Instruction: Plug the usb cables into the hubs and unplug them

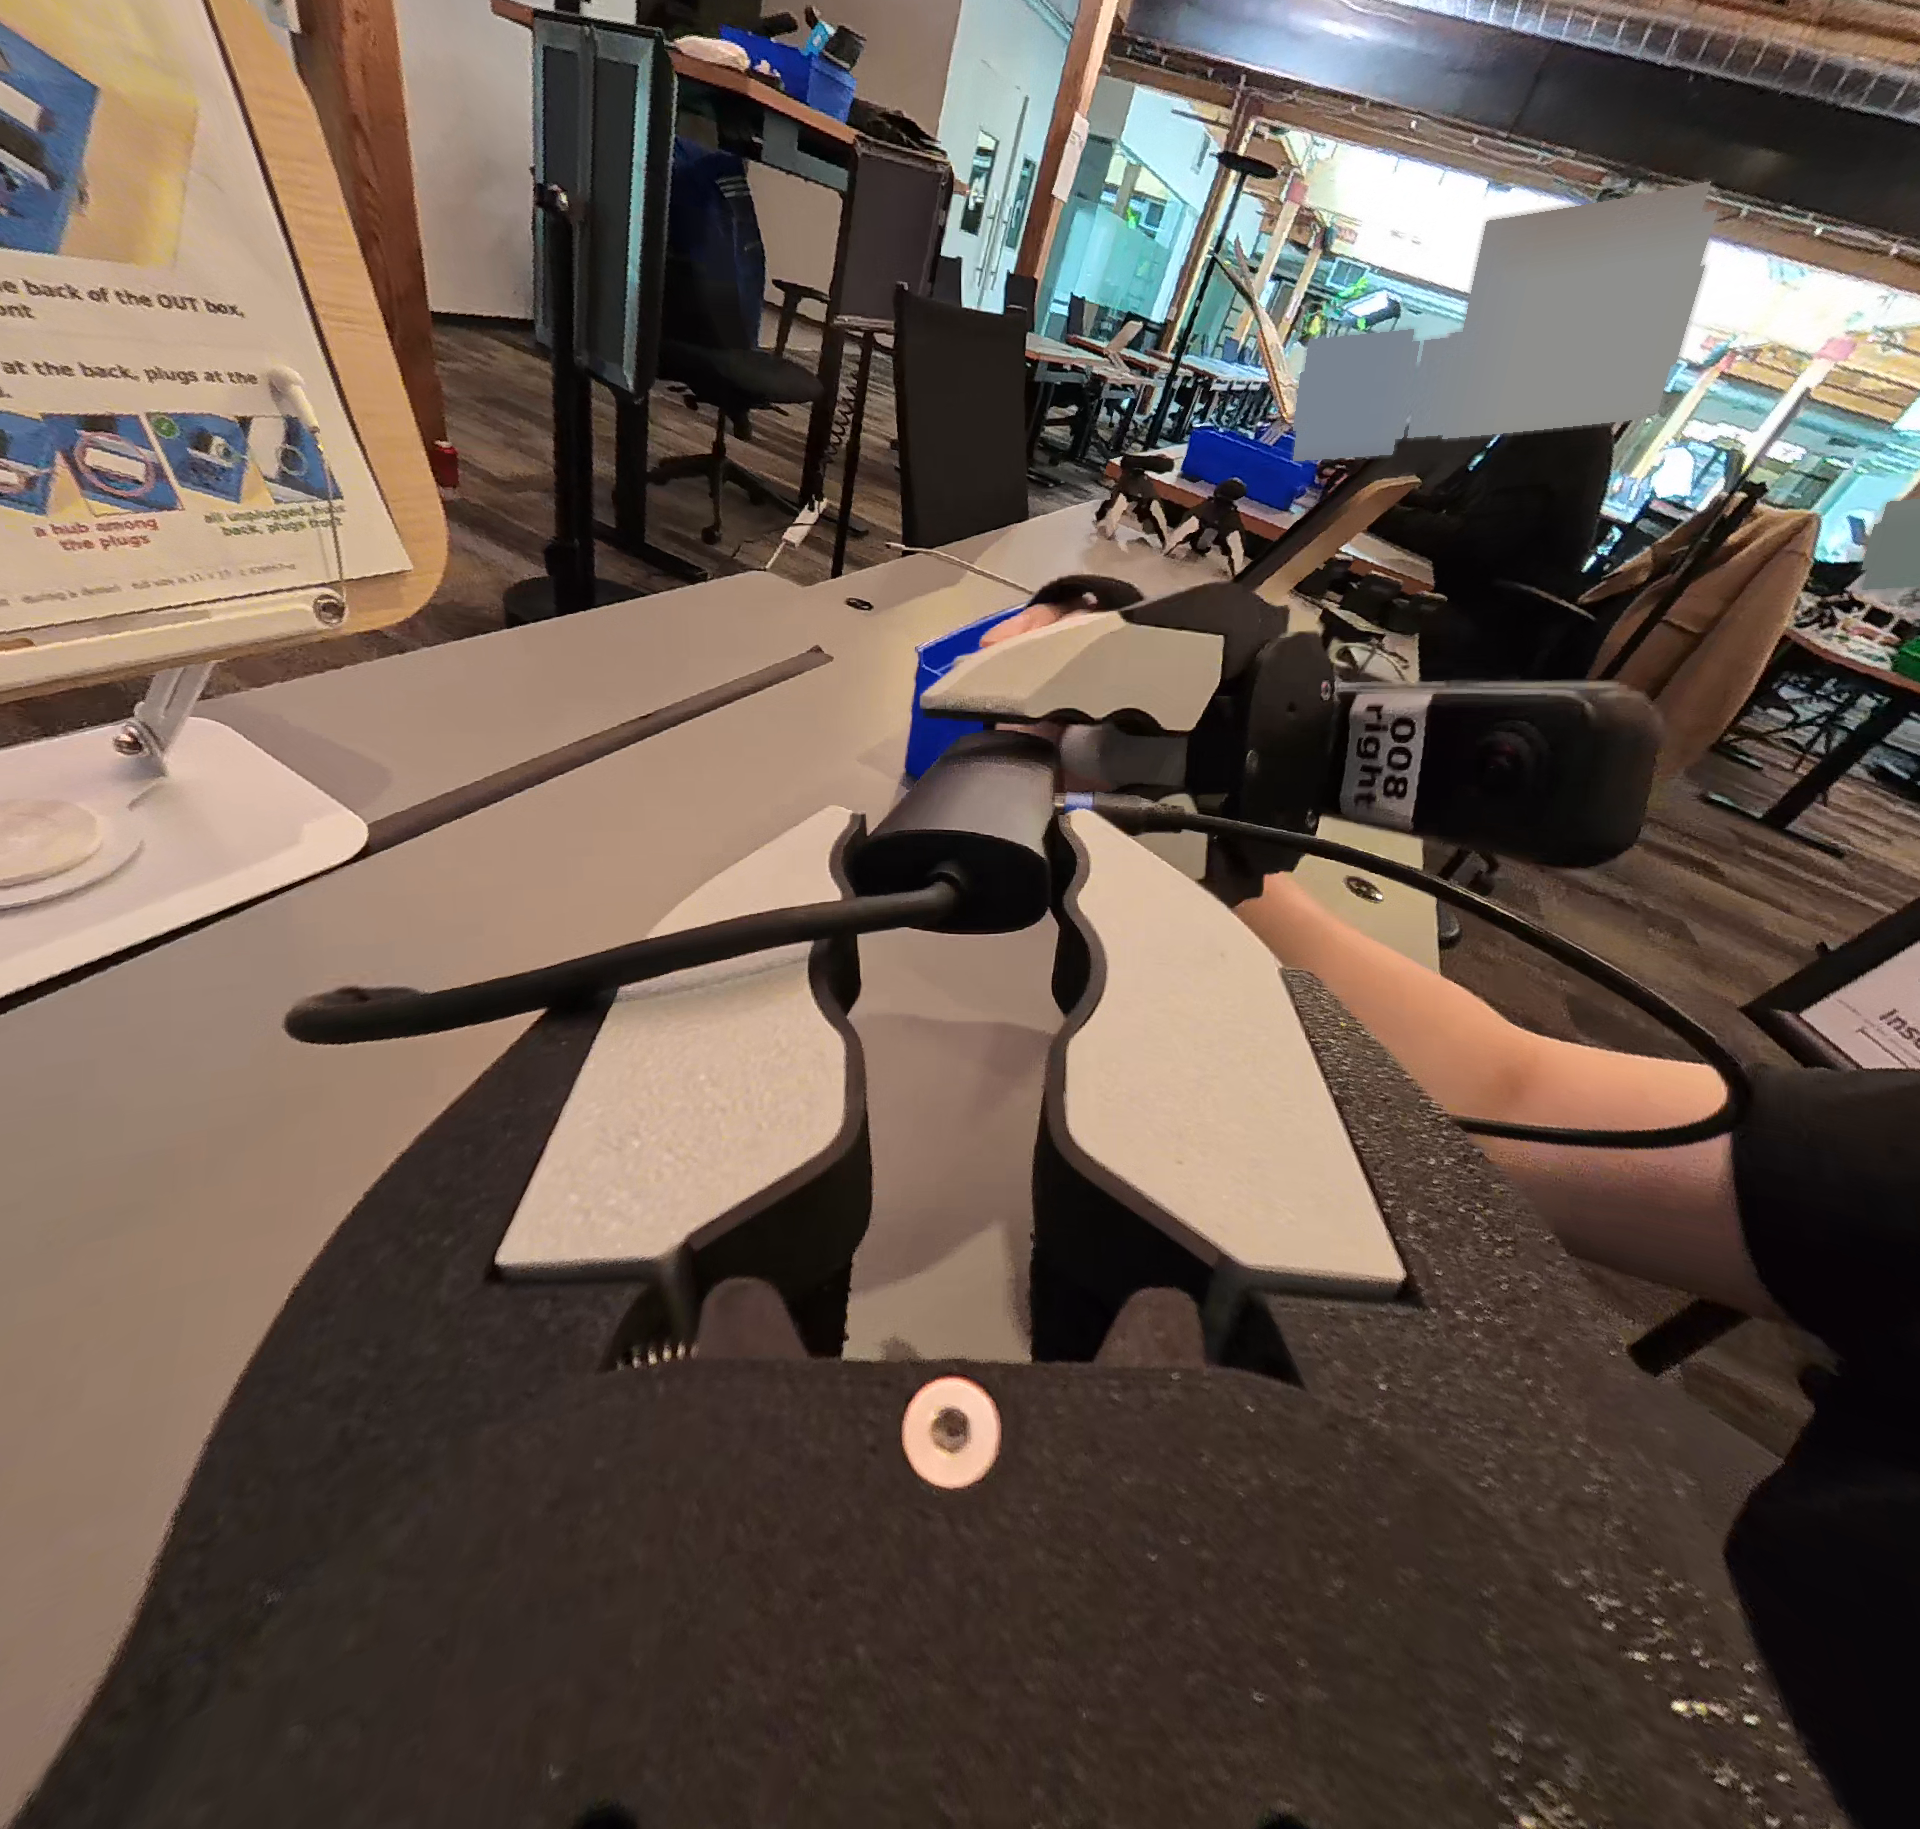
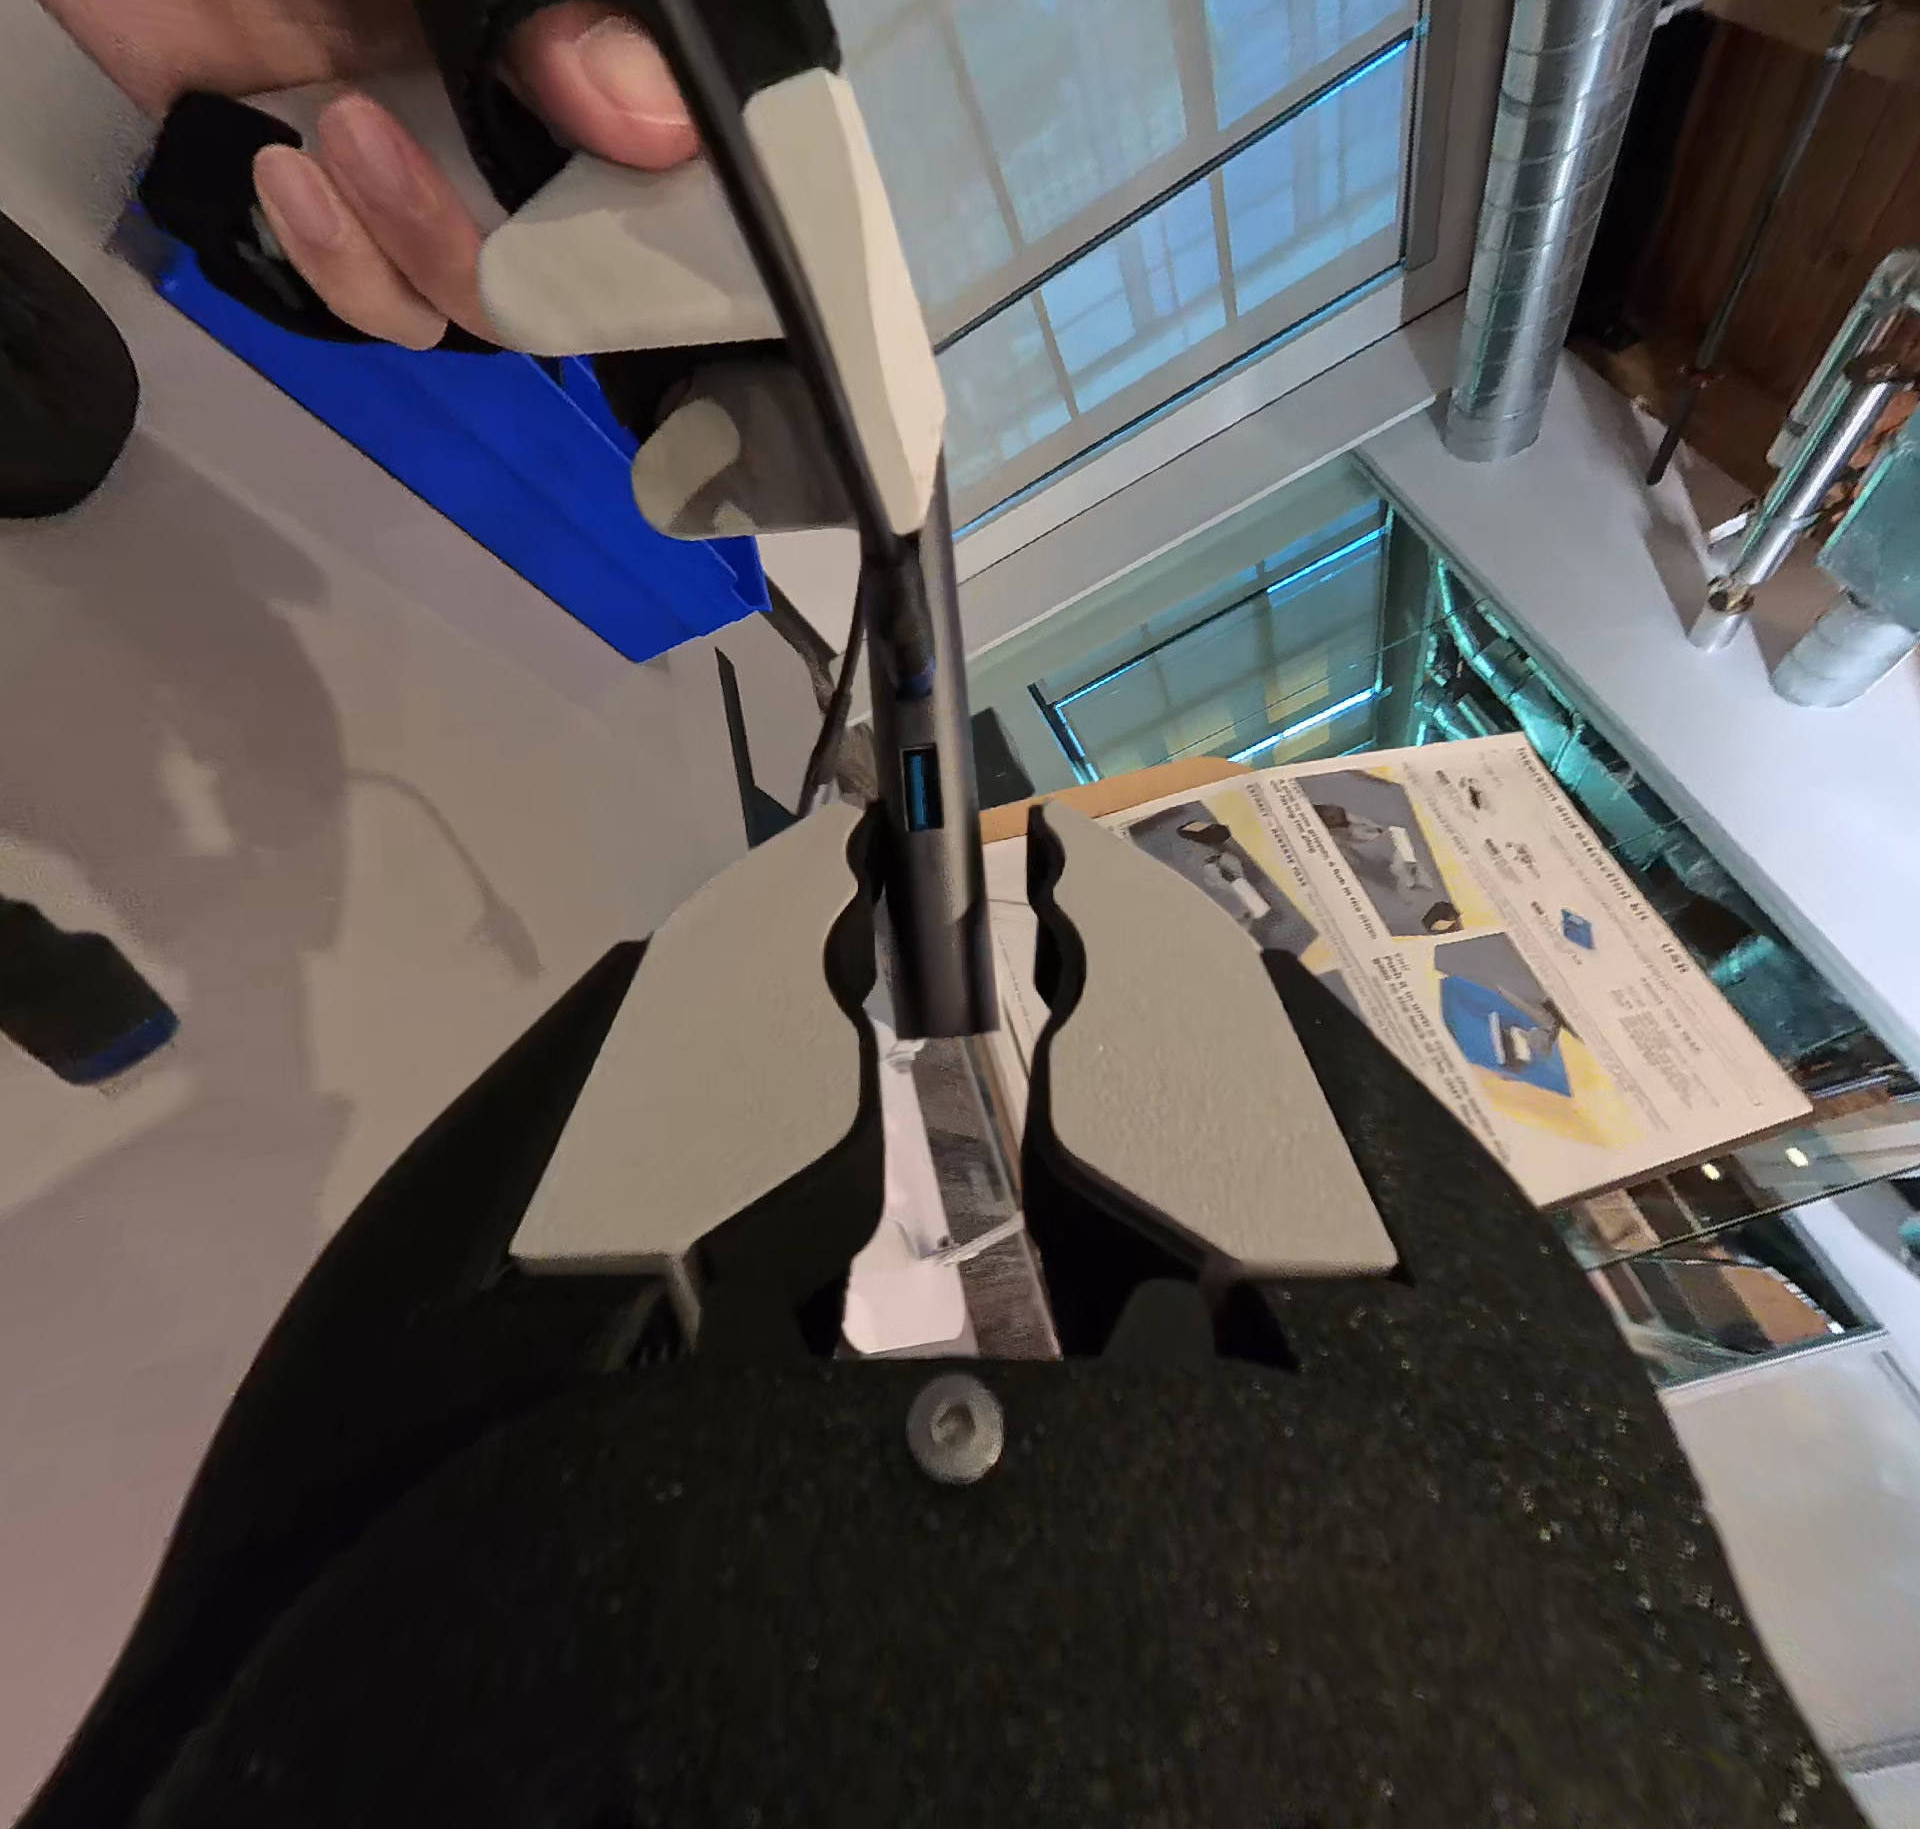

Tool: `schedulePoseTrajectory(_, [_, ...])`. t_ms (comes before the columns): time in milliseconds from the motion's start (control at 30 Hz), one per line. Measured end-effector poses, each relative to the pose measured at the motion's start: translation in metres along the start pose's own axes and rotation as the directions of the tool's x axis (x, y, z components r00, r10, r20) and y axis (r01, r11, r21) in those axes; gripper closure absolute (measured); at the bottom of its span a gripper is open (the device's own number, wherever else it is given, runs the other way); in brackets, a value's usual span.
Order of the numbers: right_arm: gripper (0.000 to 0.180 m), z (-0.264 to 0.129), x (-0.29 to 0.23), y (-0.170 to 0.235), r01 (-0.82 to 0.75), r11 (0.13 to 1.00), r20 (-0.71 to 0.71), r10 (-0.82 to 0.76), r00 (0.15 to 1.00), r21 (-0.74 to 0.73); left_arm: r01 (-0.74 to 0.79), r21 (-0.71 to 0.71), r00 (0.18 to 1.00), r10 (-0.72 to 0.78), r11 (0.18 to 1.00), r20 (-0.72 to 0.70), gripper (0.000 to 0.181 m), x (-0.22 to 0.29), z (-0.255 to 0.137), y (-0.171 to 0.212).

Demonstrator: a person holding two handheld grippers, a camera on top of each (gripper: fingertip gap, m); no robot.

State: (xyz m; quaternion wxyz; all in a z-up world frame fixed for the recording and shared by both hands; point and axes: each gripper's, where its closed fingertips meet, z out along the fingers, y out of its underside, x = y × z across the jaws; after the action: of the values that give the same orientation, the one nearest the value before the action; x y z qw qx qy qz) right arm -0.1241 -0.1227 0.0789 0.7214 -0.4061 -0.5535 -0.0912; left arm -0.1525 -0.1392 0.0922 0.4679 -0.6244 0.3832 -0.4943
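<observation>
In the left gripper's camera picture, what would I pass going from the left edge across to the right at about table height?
Instruction sheet on its stand → the hub's short cable tail → dark USB hub clamped in the left gripper → right gripper → the camera on it.

Open grey tabletop [image 1: 436, 906] is left at centre left of the left wrist view; the upper left is blocked by a tilted instruction board [image 1: 197, 325], the centre by a blue plastic bin [image 1: 951, 699].

Dark hub and thin black cable, held off the table

The slim hub [image 1: 961, 834] [image 2: 935, 906] points toward 12 o'clock, one blue port empty; the cable [image 1: 1455, 896] loops away at 3 o'clock.
</observation>
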Motion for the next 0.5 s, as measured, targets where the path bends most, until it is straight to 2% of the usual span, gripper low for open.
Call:
schedulePoseTrajectory(200, [0.149,0.003,-0.002,0.008,-0.024,1.0,-0.002,0.024,1.0,-0.018,0.017,0.01,0.999,-0.017,1.0,0.04,0.148,-0.011,-0.005,0.004])
schedulePoseTrajectory(500, [0.148,0.011,-0.008,0.026,-0.105,0.987,0.034,0.11,0.993,-0.123,-0.069,0.014,0.983,0.065,0.998,0.174,0.148,-0.031,-0.015,0.008])
